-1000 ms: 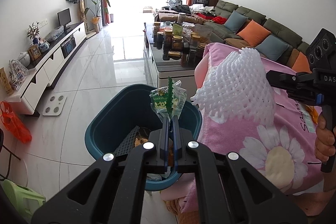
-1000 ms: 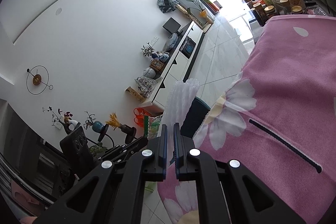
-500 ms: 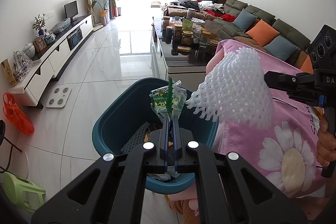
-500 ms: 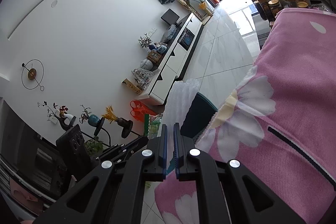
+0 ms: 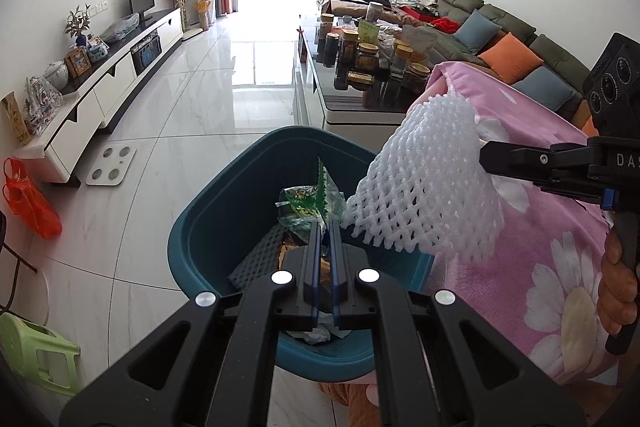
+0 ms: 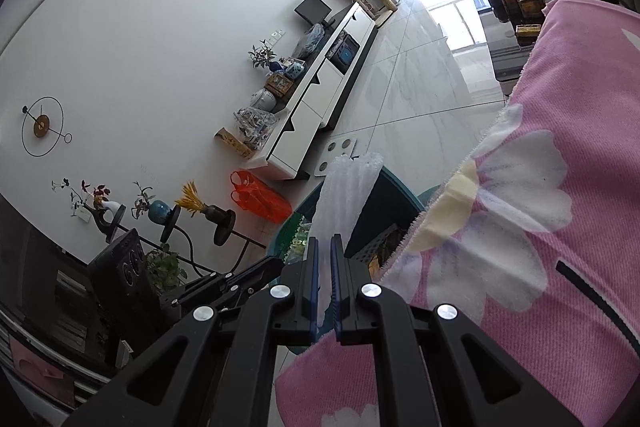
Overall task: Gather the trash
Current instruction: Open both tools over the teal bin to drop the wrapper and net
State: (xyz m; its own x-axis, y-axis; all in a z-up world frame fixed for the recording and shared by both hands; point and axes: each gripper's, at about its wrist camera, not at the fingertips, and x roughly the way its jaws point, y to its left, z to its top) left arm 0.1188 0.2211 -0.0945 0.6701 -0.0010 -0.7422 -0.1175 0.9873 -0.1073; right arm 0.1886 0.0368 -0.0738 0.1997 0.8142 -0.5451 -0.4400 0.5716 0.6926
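- The wrapper (image 5: 306, 205), thin, crinkly and weightless, is pinched at its edge by the fully closed left gripper (image 5: 325, 227), above the open bin (image 5: 192, 227).
- The foam net (image 5: 424, 179), soft and springy, is clamped at one end by the closed right gripper (image 6: 325, 241), partly over the bin's rim, beside the pink blanket (image 5: 560, 267).
- Open floor is seen left of the bin; the blanket crowds its right edge.

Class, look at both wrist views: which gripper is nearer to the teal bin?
Left. The left gripper, shut on a green wrapper, hangs over the teal bin. The right gripper holds a white foam net off to the bin's side, above the pink blanket.
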